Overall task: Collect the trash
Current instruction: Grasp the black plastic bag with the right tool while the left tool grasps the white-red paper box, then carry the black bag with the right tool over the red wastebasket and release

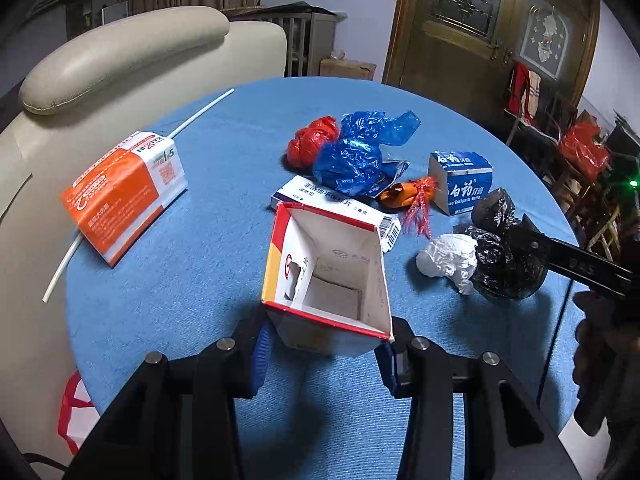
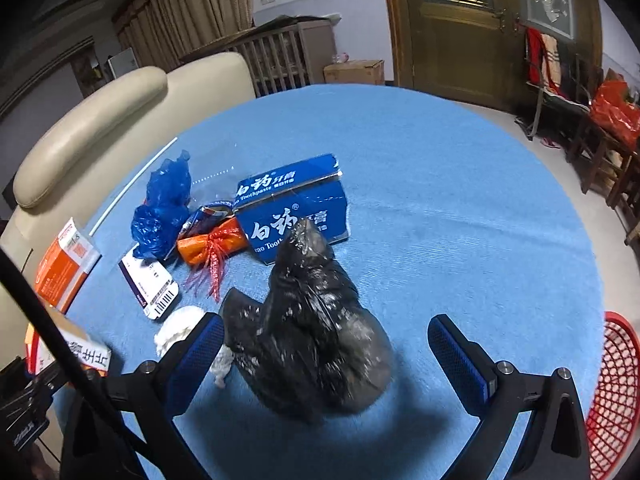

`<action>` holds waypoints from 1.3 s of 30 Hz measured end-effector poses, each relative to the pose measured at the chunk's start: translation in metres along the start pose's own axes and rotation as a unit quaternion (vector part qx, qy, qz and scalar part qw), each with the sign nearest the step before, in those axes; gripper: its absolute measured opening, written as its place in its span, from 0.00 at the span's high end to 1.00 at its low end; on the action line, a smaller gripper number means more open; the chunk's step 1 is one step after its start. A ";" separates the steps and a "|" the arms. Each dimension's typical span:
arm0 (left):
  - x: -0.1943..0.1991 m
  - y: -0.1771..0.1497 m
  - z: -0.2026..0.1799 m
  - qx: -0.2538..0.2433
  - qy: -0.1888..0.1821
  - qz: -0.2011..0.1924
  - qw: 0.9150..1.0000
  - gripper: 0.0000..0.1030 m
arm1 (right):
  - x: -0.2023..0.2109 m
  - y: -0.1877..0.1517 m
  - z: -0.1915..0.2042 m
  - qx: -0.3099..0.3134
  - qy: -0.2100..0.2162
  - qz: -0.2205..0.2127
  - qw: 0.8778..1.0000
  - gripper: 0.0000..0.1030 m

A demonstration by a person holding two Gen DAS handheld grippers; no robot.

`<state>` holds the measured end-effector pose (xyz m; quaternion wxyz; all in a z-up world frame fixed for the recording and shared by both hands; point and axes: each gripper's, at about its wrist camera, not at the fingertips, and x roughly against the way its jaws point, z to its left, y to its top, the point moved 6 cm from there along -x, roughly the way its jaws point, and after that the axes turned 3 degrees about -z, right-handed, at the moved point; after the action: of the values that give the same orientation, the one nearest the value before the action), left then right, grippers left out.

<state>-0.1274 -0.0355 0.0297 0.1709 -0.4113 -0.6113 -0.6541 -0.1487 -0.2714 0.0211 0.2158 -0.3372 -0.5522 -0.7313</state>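
Note:
My left gripper point(image 1: 325, 354) is shut on an open-topped white carton point(image 1: 332, 276) with red and yellow sides, its blue pads pressing both walls just above the blue table point(image 1: 192, 280). The carton looks empty inside. In the right wrist view my right gripper point(image 2: 326, 360) stands open around a crumpled black plastic bag point(image 2: 316, 340) that rests on the table; the left pad is close to the bag, the right pad is well apart. That black bag point(image 1: 504, 256) also shows in the left wrist view, with a right finger point(image 1: 568, 258) over it. A white crumpled wad point(image 2: 180, 328) lies against the bag.
Spread over the table are an orange box point(image 1: 124, 192), a thin white tube point(image 1: 200, 114), a blue bag point(image 1: 356, 156), a red bag point(image 1: 312, 142), a flat medicine box point(image 1: 340, 204), an orange tinsel wrapper point(image 1: 408, 196) and a blue toothpaste box point(image 1: 460, 184). A red mesh basket point(image 2: 612, 392) sits off the table's right edge. A beige chair point(image 1: 120, 60) stands at the left.

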 end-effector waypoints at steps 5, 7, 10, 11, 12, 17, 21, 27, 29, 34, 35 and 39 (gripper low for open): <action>-0.004 -0.002 -0.004 -0.002 -0.001 0.009 1.000 0.55 | -0.027 -0.010 0.003 -0.013 0.049 0.048 0.998 0.61; -0.003 -0.001 -0.008 -0.006 -0.001 0.009 1.000 0.55 | -0.023 -0.012 0.002 -0.015 0.055 0.044 0.997 0.62; 0.000 0.001 -0.013 -0.011 -0.003 0.005 1.000 0.55 | -0.006 -0.014 -0.004 -0.025 0.065 0.023 0.997 0.62; 0.002 0.002 -0.016 -0.013 -0.003 0.003 1.000 0.55 | 0.000 -0.014 -0.007 -0.030 0.069 0.017 0.997 0.62; 0.003 0.003 -0.019 -0.015 -0.004 0.002 1.000 0.55 | 0.007 -0.014 -0.011 -0.036 0.071 0.011 0.997 0.62; 0.010 0.009 -0.039 -0.026 -0.014 -0.004 1.000 0.55 | 0.037 -0.012 -0.024 -0.048 0.075 -0.016 0.996 0.62; 0.013 0.013 -0.061 -0.039 -0.023 -0.008 0.999 0.55 | 0.052 -0.015 -0.028 -0.028 0.048 -0.023 0.998 0.62; 0.017 0.015 -0.099 -0.068 -0.037 -0.009 0.997 0.55 | 0.078 -0.019 -0.045 -0.028 0.016 -0.028 0.999 0.62; 0.019 0.016 -0.113 -0.079 -0.041 -0.011 0.996 0.55 | 0.085 -0.022 -0.055 -0.032 0.005 -0.030 0.999 0.62; 0.021 0.017 -0.150 -0.105 -0.052 -0.011 0.993 0.55 | 0.102 -0.030 -0.084 -0.042 -0.027 -0.037 0.998 0.62; 0.021 0.016 -0.156 -0.108 -0.054 -0.011 0.993 0.55 | 0.106 -0.032 -0.091 -0.044 -0.033 -0.038 0.998 0.62; 0.021 0.013 -0.186 -0.127 -0.066 -0.008 0.990 0.55 | 0.117 -0.040 -0.120 -0.059 -0.055 -0.040 0.996 0.62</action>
<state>-0.1921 -0.2066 0.0699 0.0713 -0.4675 -0.5360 -0.6993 -0.2866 -0.3670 0.0605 0.1358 -0.3664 -0.5323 -0.7510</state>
